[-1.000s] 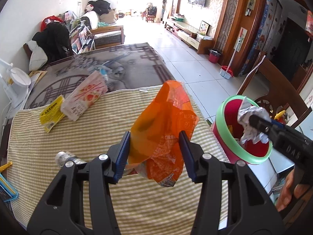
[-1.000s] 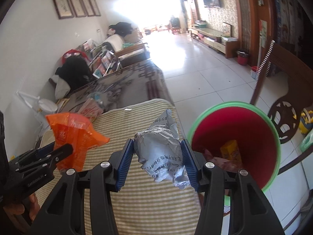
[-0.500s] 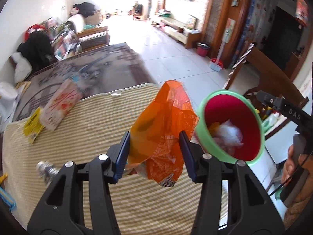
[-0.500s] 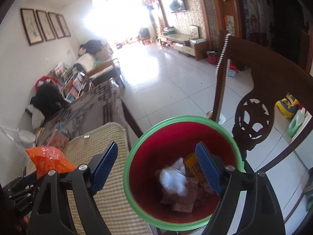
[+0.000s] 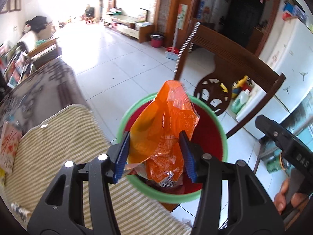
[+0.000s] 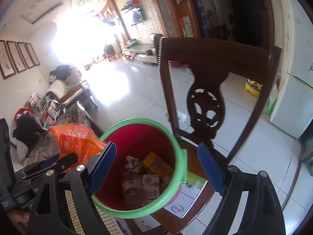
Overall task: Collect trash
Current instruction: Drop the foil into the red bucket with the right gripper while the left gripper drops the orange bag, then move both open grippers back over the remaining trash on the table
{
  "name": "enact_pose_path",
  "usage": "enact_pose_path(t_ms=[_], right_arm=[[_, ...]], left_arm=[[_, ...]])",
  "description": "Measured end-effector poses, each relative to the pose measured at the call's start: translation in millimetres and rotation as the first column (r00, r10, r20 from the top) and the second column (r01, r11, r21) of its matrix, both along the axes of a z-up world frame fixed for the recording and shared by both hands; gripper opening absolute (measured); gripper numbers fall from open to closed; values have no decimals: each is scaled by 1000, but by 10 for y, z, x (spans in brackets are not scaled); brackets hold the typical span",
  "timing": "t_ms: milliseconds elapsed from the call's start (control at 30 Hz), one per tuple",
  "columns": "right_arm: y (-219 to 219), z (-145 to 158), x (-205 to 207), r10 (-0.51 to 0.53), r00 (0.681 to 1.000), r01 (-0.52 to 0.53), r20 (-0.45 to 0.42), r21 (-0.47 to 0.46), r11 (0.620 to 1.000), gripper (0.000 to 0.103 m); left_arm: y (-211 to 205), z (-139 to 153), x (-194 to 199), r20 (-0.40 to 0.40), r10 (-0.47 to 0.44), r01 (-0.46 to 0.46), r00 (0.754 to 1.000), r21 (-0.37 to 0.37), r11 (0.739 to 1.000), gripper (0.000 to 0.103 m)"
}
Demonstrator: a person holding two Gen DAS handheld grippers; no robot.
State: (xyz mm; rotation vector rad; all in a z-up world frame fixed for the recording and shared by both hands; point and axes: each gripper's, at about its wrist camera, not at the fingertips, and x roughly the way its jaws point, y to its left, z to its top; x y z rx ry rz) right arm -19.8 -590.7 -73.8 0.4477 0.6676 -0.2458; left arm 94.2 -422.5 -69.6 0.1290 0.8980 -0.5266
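Left hand-held gripper [image 5: 154,152]: pinching the orange bag [image 5: 166,125], now carried from over the table [image 5: 58,133] to above the bin [image 5: 223,137]
Right hand-held gripper [image 6: 156,168]: spread, empty; paper ball [image 6: 133,163] dropped in bin
Next: release bag

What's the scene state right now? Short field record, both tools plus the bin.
left tool: shut on the orange wrapper, held above the bin's mouth
right tool: open, nothing between the pads; jaws have just been opening
bin: red with green rim, stands on a wooden chair beside the striped cloth
bin contents: crumpled paper, yellow box, brownish packets
left on cloth: pink-white packet at its far edge
step pending: orange wrapper not yet released
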Motion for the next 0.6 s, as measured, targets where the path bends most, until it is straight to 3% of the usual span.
enact_pose_path(t_ms=[100,167,400,600], right_arm=[[-69,0,-94,-22,1000,22,-2,-4,1000,82],[-71,-7,-129,-29,1000,29,-1,-3,1000,82],[154,30,26,32,999,-33,9,15,999,82],[719,46,326,179,984,-179,-1,8,984,83]], left_arm=[[-60,-1,-8,-10,-27,27,1000,-3,1000,61],[-9,30,-76,4,-16,16,1000,-17,1000,74],[413,96,-186,5,59,-59,998,-16,998,83],[1240,18,-254,-7,233,-233,972,15,972,84]])
